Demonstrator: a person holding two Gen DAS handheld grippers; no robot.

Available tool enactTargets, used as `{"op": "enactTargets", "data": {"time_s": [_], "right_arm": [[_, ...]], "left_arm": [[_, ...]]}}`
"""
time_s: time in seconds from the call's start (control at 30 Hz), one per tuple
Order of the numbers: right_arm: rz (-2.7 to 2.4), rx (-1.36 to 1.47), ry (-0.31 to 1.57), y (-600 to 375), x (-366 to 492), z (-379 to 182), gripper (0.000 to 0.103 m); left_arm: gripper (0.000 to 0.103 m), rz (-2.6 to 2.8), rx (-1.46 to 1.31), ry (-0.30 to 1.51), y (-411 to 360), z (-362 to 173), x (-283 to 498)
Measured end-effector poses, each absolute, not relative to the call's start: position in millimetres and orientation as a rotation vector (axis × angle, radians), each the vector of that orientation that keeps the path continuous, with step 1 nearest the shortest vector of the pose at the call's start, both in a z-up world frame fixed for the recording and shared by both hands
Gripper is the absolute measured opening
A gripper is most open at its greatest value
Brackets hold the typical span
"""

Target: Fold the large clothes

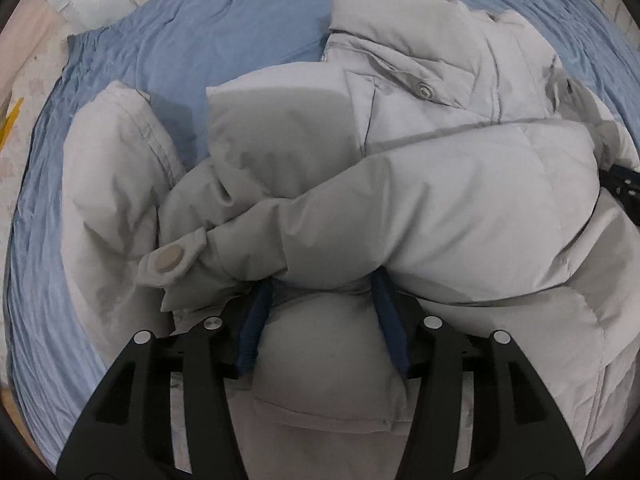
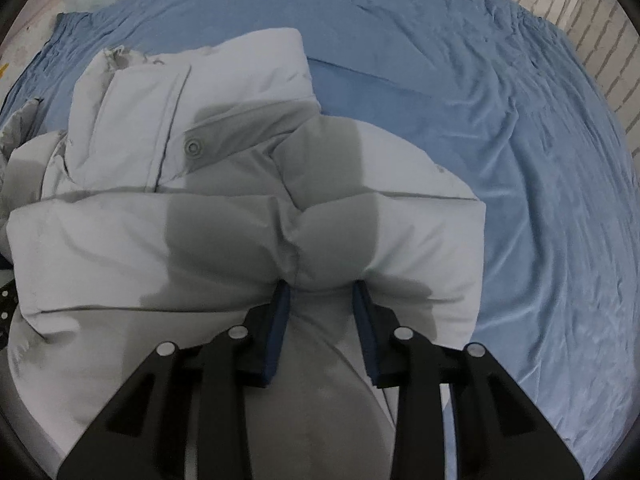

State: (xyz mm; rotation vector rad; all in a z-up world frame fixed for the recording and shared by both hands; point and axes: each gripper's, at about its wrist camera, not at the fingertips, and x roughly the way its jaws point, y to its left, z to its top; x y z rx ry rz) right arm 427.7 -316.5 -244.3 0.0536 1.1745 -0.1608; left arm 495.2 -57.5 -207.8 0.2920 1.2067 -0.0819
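Each fisheye camera sits just behind its own black, blue-padded fingers, left (image 1: 325, 280) and right (image 2: 322, 284), looking steeply down and close along them at the same puffy pale-grey quilted jacket (image 1: 440, 200) (image 2: 240, 232) on the wrinkled blue bedsheet (image 1: 248, 28) (image 2: 520, 160) beyond the fingertips.

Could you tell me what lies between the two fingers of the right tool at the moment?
A puffy fold of the grey padded jacket bulges between the right tool's fingers, which pinch it. The right wrist view shows this.
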Motion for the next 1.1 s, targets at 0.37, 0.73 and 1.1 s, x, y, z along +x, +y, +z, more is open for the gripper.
{"op": "enactTargets", "data": {"time_s": [0.37,0.73,1.1], "right_arm": [[-0.086,0.161,1.035,-315,332,-197,0.035],[-0.145,0.034,1.097,-299,360,-257,0.039],[-0.142,0.049,0.971,-298,328,-213,0.083]], "left_arm": [[0.053,-0.119,0.267,1.146,-36,-176,430],[0.062,-0.102,0.314,1.135,-36,-211,440],[0.096,-0.042,0.331,0.949,22,-151,383]]}}
